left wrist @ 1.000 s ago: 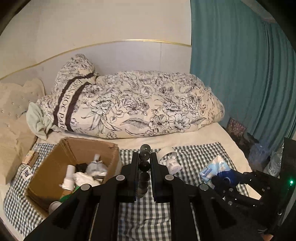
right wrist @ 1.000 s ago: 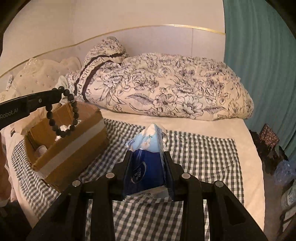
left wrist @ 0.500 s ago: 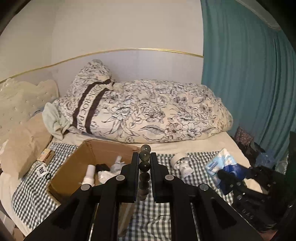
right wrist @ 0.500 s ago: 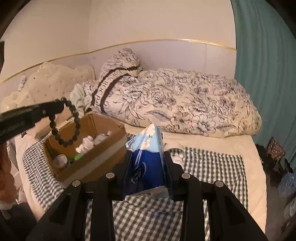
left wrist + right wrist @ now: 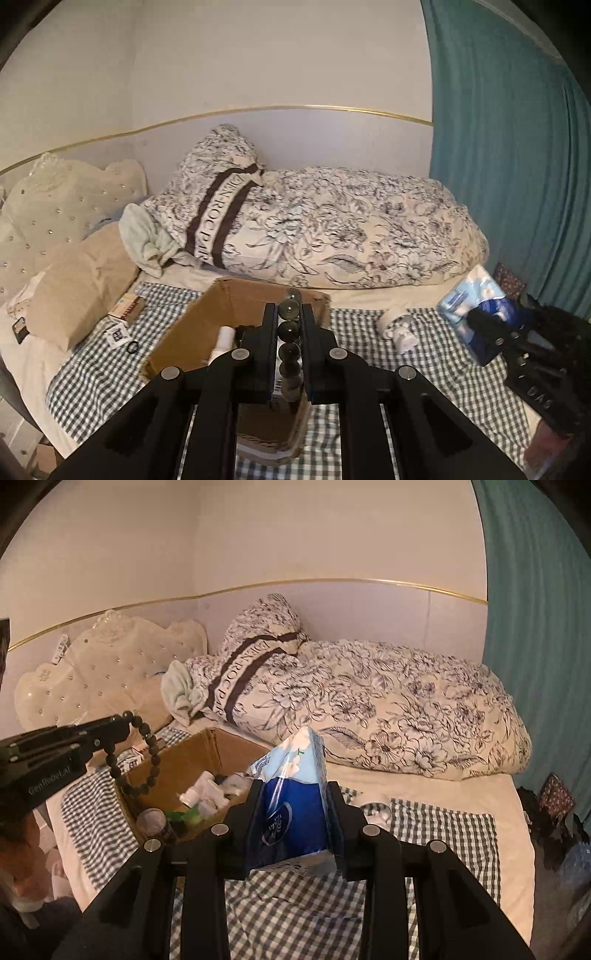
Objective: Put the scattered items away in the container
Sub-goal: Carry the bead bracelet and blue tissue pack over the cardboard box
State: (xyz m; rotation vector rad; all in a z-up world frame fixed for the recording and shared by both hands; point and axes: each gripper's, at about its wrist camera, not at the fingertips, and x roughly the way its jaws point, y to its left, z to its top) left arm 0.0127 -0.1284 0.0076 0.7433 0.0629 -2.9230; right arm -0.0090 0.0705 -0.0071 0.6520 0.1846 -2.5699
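Bed with checked green-and-white blanket (image 5: 443,834) carries brown cardboard box (image 5: 207,753). My left fingers (image 5: 290,314) pinch dark beaded bracelet (image 5: 289,332) above the box: floppy, slippery. My right fingers (image 5: 295,797) clamp blue soft tissue pack (image 5: 291,805) just right of the box: light, squashy; mid-body grip suits.

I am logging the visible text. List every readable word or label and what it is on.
"EDEN-ROC PAR...", cut off by a fold: dark band on the floral pillow.
"GenRobot.AI": side of the left gripper.
Tissue pack logo: too blurred.
Small box and square code tag: too small.
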